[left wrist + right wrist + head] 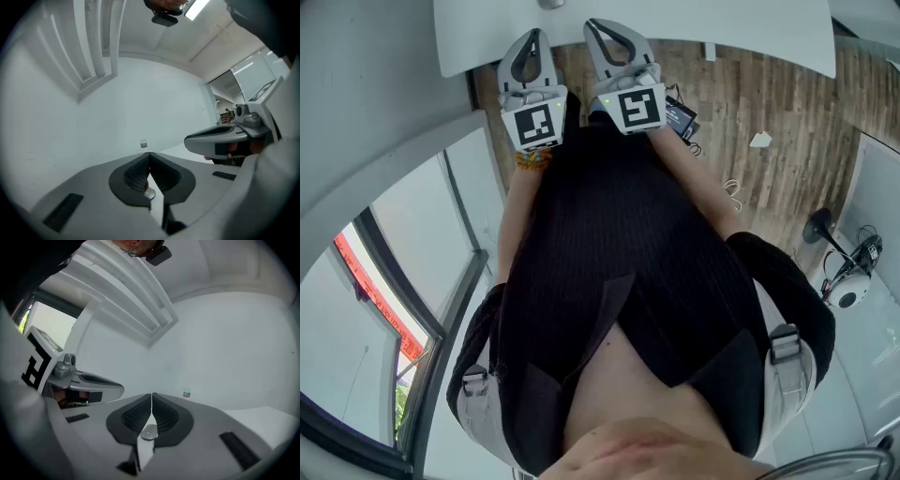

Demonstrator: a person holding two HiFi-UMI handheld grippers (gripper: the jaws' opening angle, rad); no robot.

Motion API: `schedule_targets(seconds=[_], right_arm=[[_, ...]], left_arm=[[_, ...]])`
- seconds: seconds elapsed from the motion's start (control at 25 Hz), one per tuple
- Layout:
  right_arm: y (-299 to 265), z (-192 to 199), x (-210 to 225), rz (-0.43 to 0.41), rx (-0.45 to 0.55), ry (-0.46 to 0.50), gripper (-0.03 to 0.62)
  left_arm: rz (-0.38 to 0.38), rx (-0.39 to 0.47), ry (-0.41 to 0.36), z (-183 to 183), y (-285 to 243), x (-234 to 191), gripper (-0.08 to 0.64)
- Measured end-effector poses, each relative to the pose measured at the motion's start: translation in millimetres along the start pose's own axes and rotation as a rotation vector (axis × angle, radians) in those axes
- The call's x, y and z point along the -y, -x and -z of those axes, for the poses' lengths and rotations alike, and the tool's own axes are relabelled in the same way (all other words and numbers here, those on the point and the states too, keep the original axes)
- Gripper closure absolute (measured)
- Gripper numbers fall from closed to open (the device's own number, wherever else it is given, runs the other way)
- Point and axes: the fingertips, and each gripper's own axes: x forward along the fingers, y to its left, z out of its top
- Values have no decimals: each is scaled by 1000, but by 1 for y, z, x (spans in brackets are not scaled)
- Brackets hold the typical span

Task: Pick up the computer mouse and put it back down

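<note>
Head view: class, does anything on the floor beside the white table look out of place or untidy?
Yes. A white scrap lies loose on the wooden floor, with a white cable looped near it and a black device trailing a wire closer to the table. They look like clutter; nothing appears spilled or broken.

The left hand-held gripper (532, 39) and the right hand-held gripper (600, 28) are pale grey with black-and-white square markers. The desk (731, 37) is white, the floor (778, 122) is brown wood planking, and the person's ribbed top (619, 244) is black.
</note>
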Motion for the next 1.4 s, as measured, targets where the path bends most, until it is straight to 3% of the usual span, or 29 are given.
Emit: schedule_targets(seconds=[0.52, 0.84, 1.4], right_arm=[[-24, -2, 13, 33, 3, -47, 560], [-47, -9, 18, 63, -3, -38, 560], [-97, 9, 24, 135, -53, -6, 560]], left_arm=[[12, 11, 4, -1, -20, -17, 557], [31, 33, 14, -7, -38, -36, 557], [89, 37, 30, 14, -74, -81, 557]])
